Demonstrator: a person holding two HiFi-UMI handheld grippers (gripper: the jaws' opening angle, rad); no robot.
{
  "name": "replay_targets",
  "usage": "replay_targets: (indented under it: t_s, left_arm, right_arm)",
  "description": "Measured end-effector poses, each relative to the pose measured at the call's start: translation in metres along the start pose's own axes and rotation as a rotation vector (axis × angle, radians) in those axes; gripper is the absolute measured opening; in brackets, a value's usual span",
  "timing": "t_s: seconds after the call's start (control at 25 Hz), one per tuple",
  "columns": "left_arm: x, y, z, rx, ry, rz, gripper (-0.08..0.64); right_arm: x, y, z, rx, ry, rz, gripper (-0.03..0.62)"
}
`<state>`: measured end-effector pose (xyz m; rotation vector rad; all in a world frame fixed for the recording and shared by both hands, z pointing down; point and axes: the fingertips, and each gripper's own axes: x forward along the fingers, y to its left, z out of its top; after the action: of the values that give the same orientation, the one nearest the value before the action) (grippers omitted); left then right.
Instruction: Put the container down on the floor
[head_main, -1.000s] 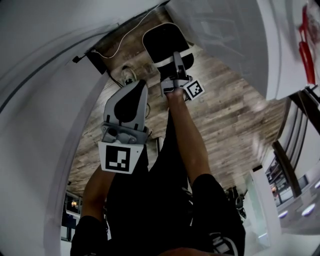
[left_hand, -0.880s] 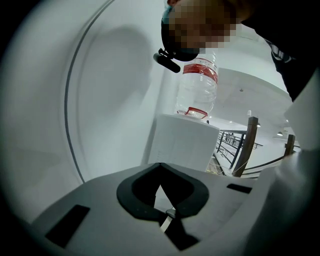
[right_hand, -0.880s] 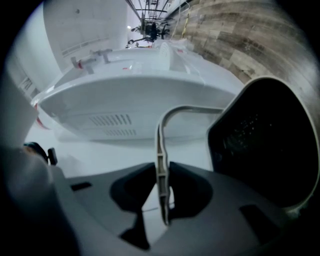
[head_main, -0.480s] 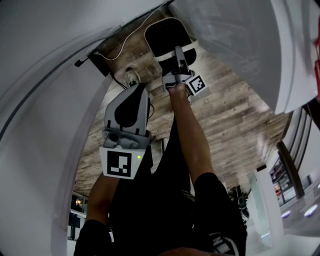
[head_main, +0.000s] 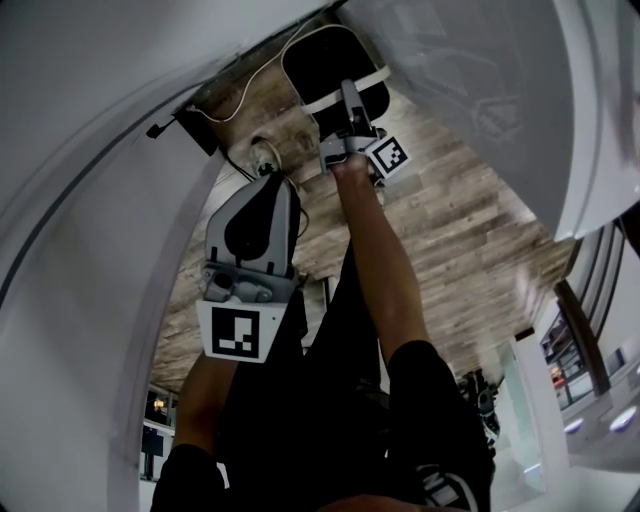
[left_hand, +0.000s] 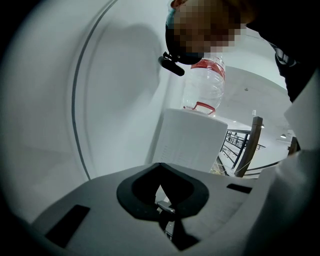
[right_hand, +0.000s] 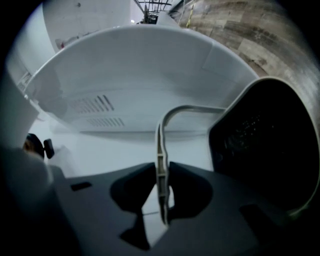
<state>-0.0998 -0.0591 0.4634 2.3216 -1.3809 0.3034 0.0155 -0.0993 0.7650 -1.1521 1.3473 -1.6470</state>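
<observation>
The container (head_main: 322, 68) is a black-lined tub with a white rim, hanging low over the wooden floor (head_main: 465, 220) at the top of the head view. Its thin white handle (right_hand: 161, 165) runs between the jaws of my right gripper (head_main: 347, 125), which is shut on it. In the right gripper view the tub's dark inside (right_hand: 265, 145) fills the right side. My left gripper (head_main: 258, 225) is held nearer my body, away from the tub. The left gripper (left_hand: 160, 167) has its jaws shut with nothing between them.
White curved walls (head_main: 90, 200) close in on the left and upper right. A black box (head_main: 195, 128), a white cable (head_main: 262, 75) and a small round fitting (head_main: 262, 155) lie on the floor left of the tub. A clear water bottle (left_hand: 204, 85) stands on a white block (left_hand: 187, 140).
The right gripper and the hanging container have drifted slightly up and left in the head view. The left gripper has shifted only a little; both grips look the same.
</observation>
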Motion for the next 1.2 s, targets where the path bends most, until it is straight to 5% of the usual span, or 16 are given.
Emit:
replay_targets:
  t_s: [0.6,1.2]
  left_arm:
    - [-0.004,0.004,-0.017,0.01,0.025,-0.016,0.031]
    - [-0.006,0.007,-0.021,0.001,0.039,-0.016,0.031]
  right_arm:
    - [0.015,-0.021,0.016,-0.037,-0.023,-0.001,0.097]
    - [-0.001,-0.077,0.027,-0.042,-0.014,-0.211,0.097]
